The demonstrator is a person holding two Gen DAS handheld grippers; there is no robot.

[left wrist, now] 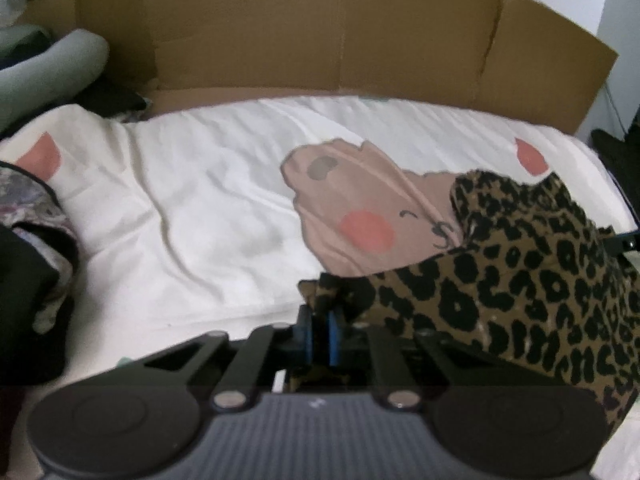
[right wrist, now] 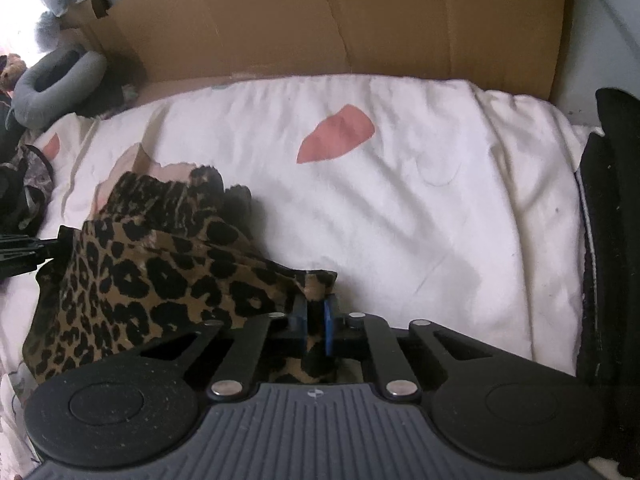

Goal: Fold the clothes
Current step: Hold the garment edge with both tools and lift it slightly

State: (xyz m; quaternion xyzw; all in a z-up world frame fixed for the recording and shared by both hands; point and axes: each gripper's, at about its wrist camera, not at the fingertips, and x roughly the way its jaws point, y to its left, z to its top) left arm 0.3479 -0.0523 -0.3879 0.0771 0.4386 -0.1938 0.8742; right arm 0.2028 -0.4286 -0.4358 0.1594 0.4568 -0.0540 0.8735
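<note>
Two corners of one thin, limp leopard-print garment in tan and black (left wrist: 520, 280) are pinched, one in each tool. The left gripper (left wrist: 319, 320) is seen with its blue-padded fingers (left wrist: 332, 332) pressed together on a bunched corner of the fabric. The right gripper (right wrist: 316, 320) is likewise clamped on the opposite corner, a tuft of cloth being visible between its blue pads (right wrist: 329, 328).

The garment is held slung between the two tools, just above a white, softly wrinkled quilt printed with a beige animal face and coral patches (left wrist: 208, 200). Its far portion is crumpled into loose ridges and appears to rest on the quilt.

No crease or flat layer is shown yet, so the fold is judged to be at its start: the piece is gripped, but spreading, doubling over and smoothing are all left to be done. The cloth is judged light and prone to sagging.

A stiff brown corrugated cardboard panel (left wrist: 340, 28) is stood behind the bed, and a grey padded ring-shaped cushion (right wrist: 56, 76) is lain at the far left.
</note>
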